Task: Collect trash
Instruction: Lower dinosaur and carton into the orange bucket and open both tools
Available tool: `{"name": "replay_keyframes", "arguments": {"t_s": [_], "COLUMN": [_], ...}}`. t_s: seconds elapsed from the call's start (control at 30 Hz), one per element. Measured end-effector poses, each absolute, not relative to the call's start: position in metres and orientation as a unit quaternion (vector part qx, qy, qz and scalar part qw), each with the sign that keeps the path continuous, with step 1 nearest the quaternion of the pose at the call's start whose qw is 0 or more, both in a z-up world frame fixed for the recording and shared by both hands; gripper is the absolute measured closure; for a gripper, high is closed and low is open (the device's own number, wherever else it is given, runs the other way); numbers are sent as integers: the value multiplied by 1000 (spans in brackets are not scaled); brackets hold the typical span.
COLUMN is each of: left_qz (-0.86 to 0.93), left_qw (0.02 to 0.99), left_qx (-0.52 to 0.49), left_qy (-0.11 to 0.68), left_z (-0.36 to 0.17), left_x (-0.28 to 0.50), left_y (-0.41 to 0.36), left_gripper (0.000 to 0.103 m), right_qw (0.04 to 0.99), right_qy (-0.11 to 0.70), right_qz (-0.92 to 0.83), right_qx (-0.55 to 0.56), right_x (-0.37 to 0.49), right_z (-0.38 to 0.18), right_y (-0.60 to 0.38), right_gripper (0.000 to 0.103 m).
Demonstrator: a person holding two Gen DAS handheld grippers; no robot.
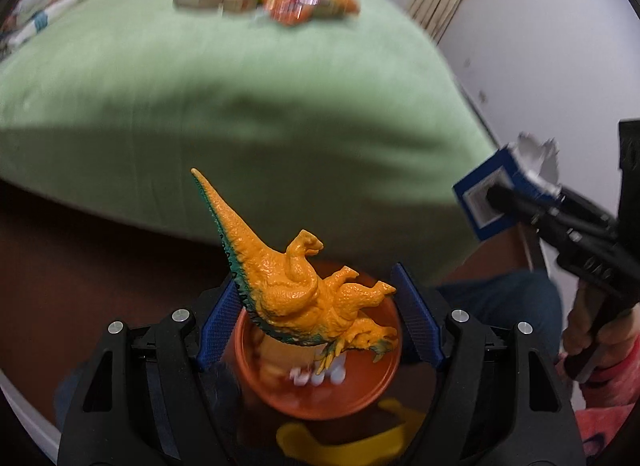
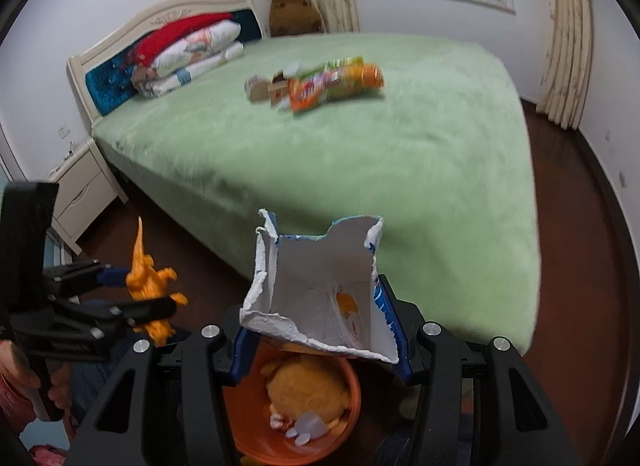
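My left gripper point(image 1: 320, 318) is over an orange bin point(image 1: 360, 394); an orange toy dinosaur point(image 1: 296, 282) sits between its blue pads, touching the left pad, with a gap at the right pad. My right gripper point(image 2: 320, 330) is shut on a torn blue-and-white carton point(image 2: 320, 290), held open-side up above the same orange bin point(image 2: 344, 426), which holds a yellow plush and white bits. Snack wrappers and small boxes point(image 2: 320, 83) lie on the green bed point(image 2: 420, 169). The right gripper with the carton point(image 1: 486, 197) shows at the right of the left wrist view. The dinosaur point(image 2: 150, 286) shows at the left of the right wrist view.
Folded pillows and blankets point(image 2: 188, 53) lie by the headboard. A white nightstand point(image 2: 86, 189) stands left of the bed. A brown plush point(image 2: 294, 9) sits in the corner by the curtains. A yellow object point(image 1: 352, 438) lies below the bin on the dark wood floor.
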State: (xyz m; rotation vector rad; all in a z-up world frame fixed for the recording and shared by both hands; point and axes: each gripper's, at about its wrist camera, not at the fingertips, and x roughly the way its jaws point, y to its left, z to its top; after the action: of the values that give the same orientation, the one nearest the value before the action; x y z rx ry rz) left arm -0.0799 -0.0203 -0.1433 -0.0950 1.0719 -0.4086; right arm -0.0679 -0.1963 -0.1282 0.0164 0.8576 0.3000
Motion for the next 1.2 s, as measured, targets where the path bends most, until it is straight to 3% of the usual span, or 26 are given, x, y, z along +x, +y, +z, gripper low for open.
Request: {"name": "replay_keyframes", "arguments": {"t_s": [0.5,0.8,0.87,0.93,1.2], "left_qz": [-172,-157,-153,-144,-137], "left_qw": [731,701,698,696,705], "left_qx": [-28,-31,-34,-31,-28], "left_qy": [660,695,698,703,695], "left_z": [-273,-314,-320,-324,-315], "left_x": [-91,-87,-86,-85,-85], "left_y": [-43,-53,-53,-52,-48], "left_gripper": [32,31,31,31,26], "right_qw": [800,772,769,770,778], "right_qy": [583,622,625,624,616], "right_qz": [140,135,135,134,117], "right_qx": [3,11,15,20,48], "right_x": [-71,-66,-65,-63,-60], "right_z": [-256,-286,-289,-290,-286], "right_y": [-171,-170,-170,-173,-189], "right_gripper": [51,50,43,25,24]}}
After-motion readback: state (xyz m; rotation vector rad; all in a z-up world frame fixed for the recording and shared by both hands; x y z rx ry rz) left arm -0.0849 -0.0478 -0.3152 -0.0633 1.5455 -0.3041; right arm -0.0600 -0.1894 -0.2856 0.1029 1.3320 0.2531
